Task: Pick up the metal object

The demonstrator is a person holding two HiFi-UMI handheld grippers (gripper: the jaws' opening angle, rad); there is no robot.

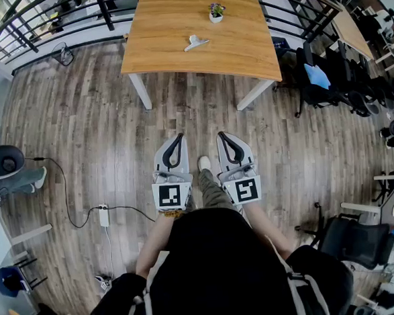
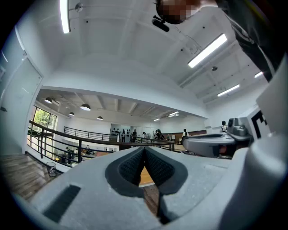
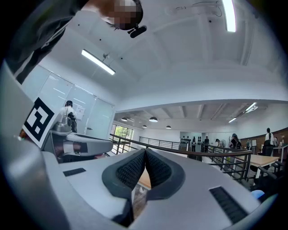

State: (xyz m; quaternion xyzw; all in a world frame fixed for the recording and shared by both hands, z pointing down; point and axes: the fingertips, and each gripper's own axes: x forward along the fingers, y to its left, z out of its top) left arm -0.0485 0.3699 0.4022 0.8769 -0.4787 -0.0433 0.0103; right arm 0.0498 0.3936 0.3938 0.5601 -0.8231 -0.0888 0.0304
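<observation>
metal object (image 1: 196,42) | pale silvery | lying flat | on wooden table (image 1: 243,46)

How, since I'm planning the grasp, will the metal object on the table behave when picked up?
The metal object looks thin, so probably light and stiff. Its pale, smooth-looking surface may slip in a grip. It lies flat with branching arms on the table, so a push should slide it, not roll it.

Open office: desks (image 1: 174,20), swivel chairs (image 1: 356,242)

A table (image 1: 168,27) fills the upper centre, a potted plant (image 1: 216,12) near its top edge. A railing (image 1: 53,25) crosses the upper left. Black chairs (image 1: 326,77) line the right; a power strip (image 1: 103,216) lies on the floor (image 1: 80,128), left.
</observation>
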